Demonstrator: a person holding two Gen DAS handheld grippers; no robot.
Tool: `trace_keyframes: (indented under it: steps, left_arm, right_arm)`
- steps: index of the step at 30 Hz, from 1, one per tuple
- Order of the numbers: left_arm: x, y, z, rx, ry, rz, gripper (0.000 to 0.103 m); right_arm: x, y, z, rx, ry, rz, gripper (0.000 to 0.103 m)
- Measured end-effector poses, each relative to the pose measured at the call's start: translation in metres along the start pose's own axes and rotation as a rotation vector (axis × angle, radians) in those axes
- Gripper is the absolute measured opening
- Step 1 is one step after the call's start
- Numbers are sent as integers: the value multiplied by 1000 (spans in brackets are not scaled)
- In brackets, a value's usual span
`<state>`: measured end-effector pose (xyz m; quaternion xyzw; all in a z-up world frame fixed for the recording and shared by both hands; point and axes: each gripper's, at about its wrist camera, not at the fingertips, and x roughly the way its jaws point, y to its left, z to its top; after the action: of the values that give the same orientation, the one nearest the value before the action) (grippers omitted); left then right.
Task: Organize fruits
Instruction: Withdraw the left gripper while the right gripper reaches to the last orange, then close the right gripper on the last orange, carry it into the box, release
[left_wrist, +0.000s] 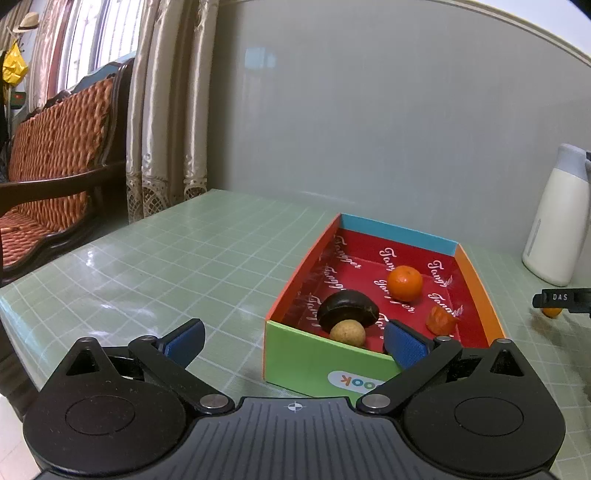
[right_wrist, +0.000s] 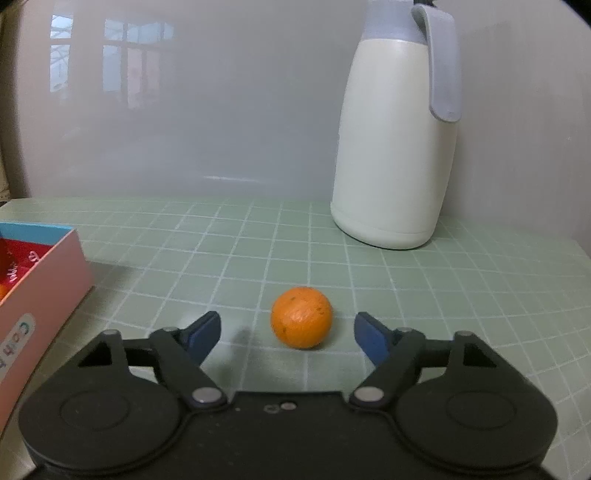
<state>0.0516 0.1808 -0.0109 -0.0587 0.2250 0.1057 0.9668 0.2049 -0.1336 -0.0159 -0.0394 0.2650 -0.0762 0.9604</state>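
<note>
A colourful open box (left_wrist: 399, 230) sits on the green grid table. Inside lie an orange tangerine (left_wrist: 405, 282), a dark brown fruit (left_wrist: 347, 308), a tan round fruit (left_wrist: 347, 332) and a small orange-red piece (left_wrist: 439, 319). My left gripper (left_wrist: 293, 334) is open at the box's near end, with its right finger over the near wall and nothing held. To the right of the box (right_wrist: 48, 280), a second tangerine (right_wrist: 301, 317) rests on the table. My right gripper (right_wrist: 288, 325) is open around it, with gaps between both pads and the fruit.
A white jug with a grey lid (right_wrist: 391, 147) stands behind the loose tangerine, close to the grey wall. A wooden chair with an orange cushion (left_wrist: 55, 147) and curtains (left_wrist: 166, 110) are beyond the table's left edge.
</note>
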Motion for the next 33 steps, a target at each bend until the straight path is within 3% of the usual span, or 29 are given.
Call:
trace_keyframes:
  steps: [5,7,10,23,33]
  left_arm:
    - [0,2,0,-2,-2,3,102]
    - [1,3,0,-9,0,1,102]
    - [1,4,0,-12,0,2,102]
    - [0,7,1,-28,2,3,103]
    - [-8,22,0,-38,11,11,103]
  right_arm:
    - [12,-4,3,15,21,6,69]
    - [14,-5,3,16,28,12,52]
    - [16,-7,4,26,30,12,37]
    - [1,3,2,0,-2,49,36]
    - [-46,42,6,-73,-89,175,36]
